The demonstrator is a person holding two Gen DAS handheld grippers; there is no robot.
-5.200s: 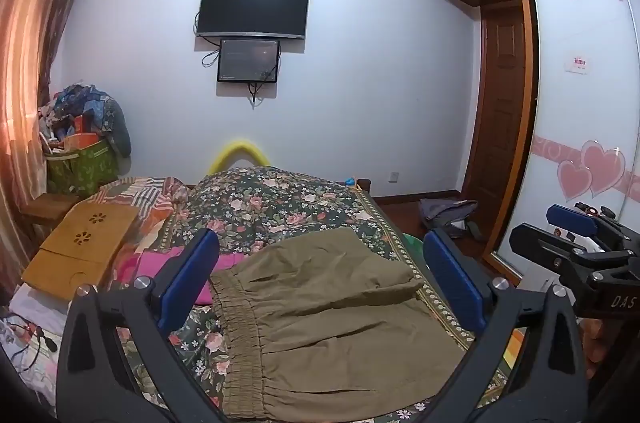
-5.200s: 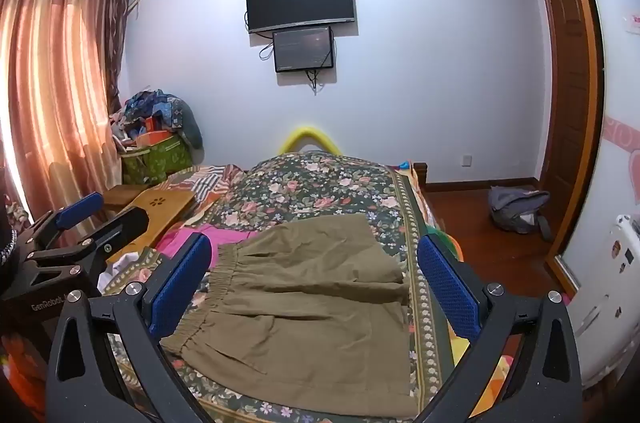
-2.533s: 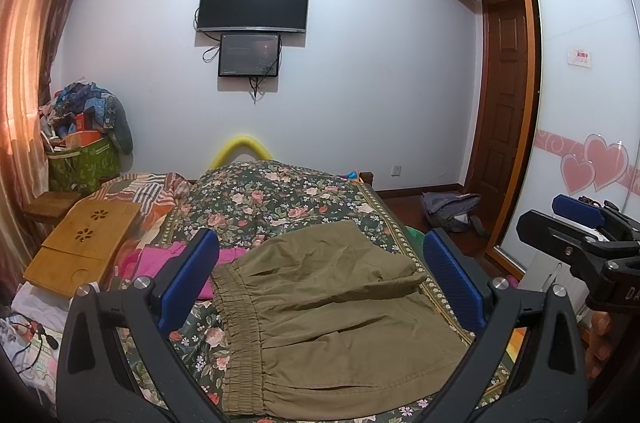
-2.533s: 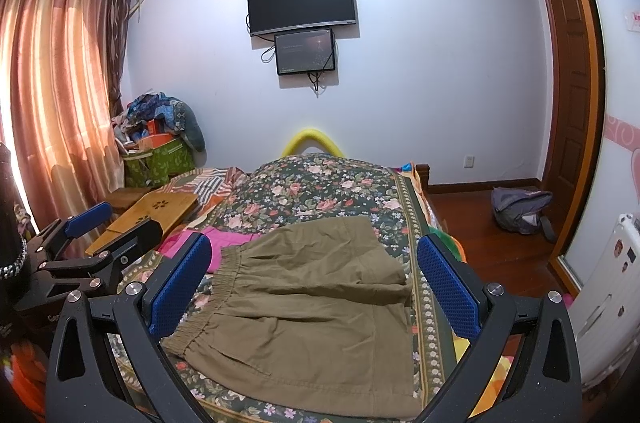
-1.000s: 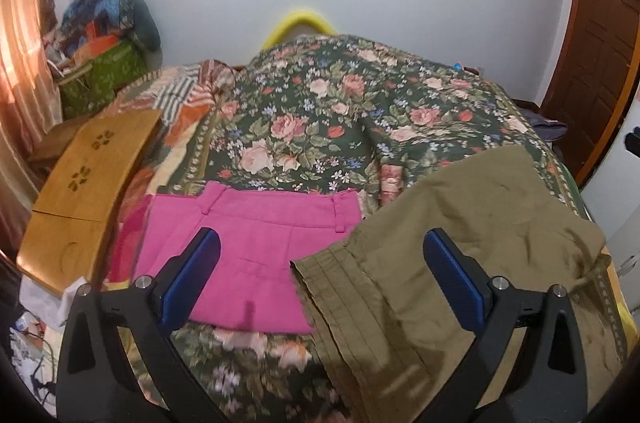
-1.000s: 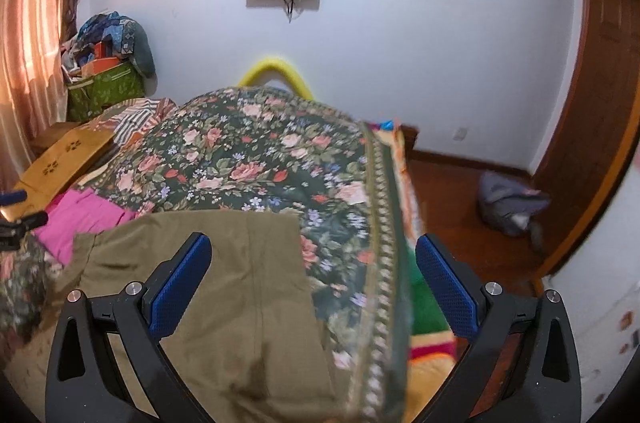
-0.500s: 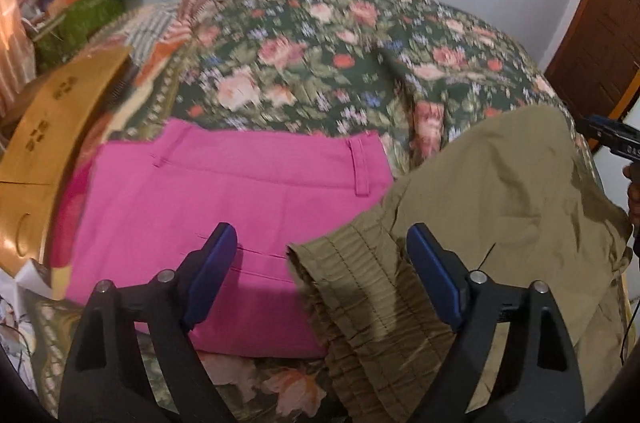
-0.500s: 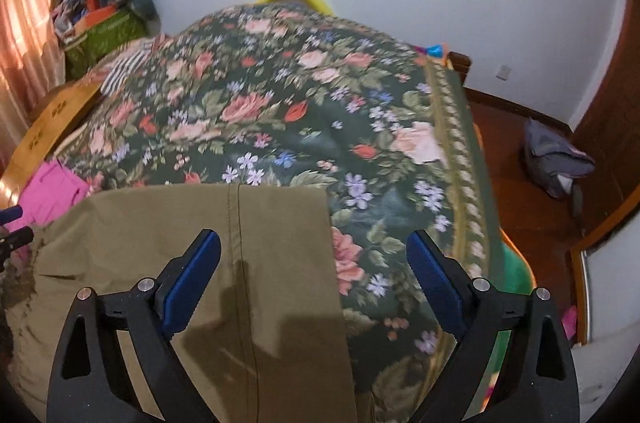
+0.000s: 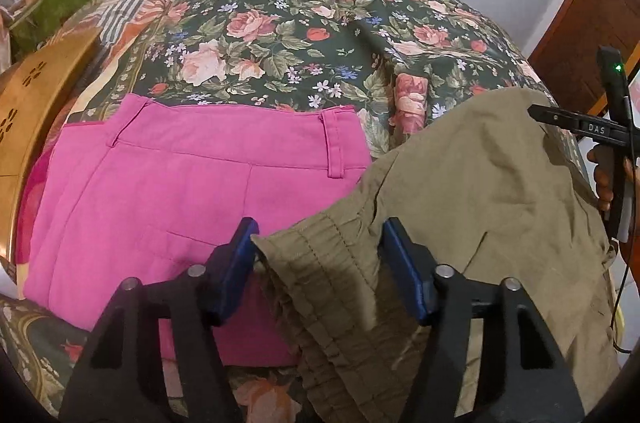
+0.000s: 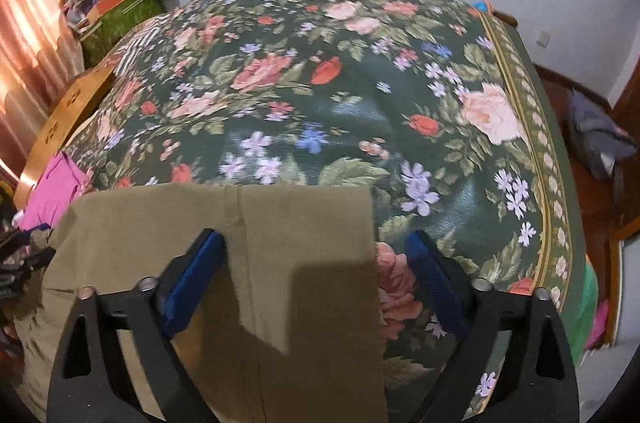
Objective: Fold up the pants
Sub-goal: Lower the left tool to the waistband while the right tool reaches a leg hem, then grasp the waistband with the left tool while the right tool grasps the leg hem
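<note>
A: Where are the pants?

B: The olive pants (image 9: 492,207) lie spread on the floral bedspread (image 9: 288,35), on its right side in the left wrist view. The gathered elastic waistband (image 9: 320,275) sits nearest the left gripper. Cloth is wrinkled, one layer folded over another.

A: Left gripper?

B: The left gripper (image 9: 320,239) is low over the waistband corner. Jaws apart, one blue pad on each side of the bunched elastic. The left pad looks to touch the corner; I cannot tell whether either pad presses the fabric. Nothing is pinched between them.

A: And the right one?

B: The right gripper (image 10: 316,247) hovers at the other end, over the leg hem (image 10: 224,191). Jaws spread wide. Its left finger (image 10: 192,267) is over the olive cloth near a seam; its right finger (image 10: 432,271) is over bare bedspread, just beside the pants' right edge. Holding nothing.

A: Anything else close by?

B: Pink pants (image 9: 180,191) lie flat just left of the olive pair, waistband towards the far wall; the olive waistband overlaps their right edge. A wooden board (image 9: 28,111) lies at the bed's left side. A green bag (image 10: 120,15) with piled clothes stands by the wall. The right gripper's handle (image 9: 612,139) and some of the person's fingers show at the right edge of the left wrist view.
</note>
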